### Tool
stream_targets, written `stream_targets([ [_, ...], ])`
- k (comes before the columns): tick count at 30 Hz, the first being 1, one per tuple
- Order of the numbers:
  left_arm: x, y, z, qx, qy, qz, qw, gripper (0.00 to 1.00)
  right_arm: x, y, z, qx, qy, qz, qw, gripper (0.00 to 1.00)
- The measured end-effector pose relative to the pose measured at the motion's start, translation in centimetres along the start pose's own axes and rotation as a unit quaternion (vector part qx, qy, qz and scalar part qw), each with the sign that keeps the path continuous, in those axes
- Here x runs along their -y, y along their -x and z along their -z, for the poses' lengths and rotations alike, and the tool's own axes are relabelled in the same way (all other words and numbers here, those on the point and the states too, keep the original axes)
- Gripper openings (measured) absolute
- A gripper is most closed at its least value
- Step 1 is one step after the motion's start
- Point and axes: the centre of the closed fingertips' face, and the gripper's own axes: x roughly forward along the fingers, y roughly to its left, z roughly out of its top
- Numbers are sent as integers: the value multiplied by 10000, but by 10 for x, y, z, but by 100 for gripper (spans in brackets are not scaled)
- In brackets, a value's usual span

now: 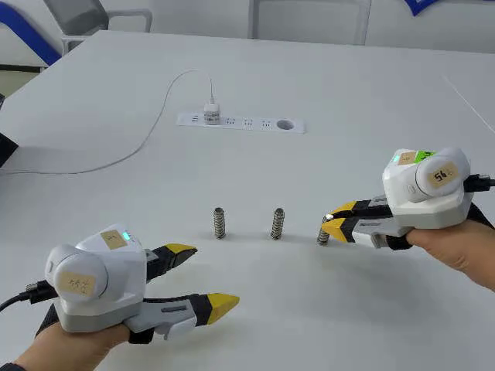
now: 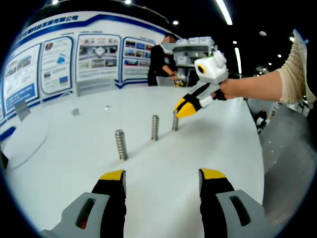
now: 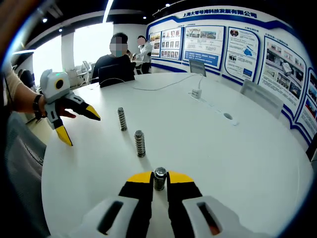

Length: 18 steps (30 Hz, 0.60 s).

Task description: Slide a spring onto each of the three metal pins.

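Right gripper (image 3: 159, 182) is clamped on the end spring (image 3: 159, 174), and what looks like a pin head peeks from its top. The middle spring (image 1: 278, 223) and far spring (image 1: 220, 222) stand upright in the same row, on the near side of the power strip (image 1: 240, 122). Left gripper (image 1: 203, 276) hovers nearer still, jaws wide apart and empty. A charger (image 1: 210, 114) sits in the strip, with its cable (image 1: 147, 139) trailing off left.

Left gripper (image 1: 203, 275), right gripper (image 1: 336, 218): pale grey housings, black jaws tipped yellow, tan numbered stickers (image 1: 442, 175), green indicator lights, black rear cables (image 1: 15, 298). Cream knit sleeve (image 2: 292, 74) on right arm; dark wristband (image 3: 36, 103) on left.
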Motion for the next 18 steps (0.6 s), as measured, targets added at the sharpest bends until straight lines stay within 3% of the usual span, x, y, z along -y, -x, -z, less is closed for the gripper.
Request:
stream_targets([
  [18,-3,1,-3,6,1,-25,10000,61,0,0,2,-8,-17,30,10000,18],
])
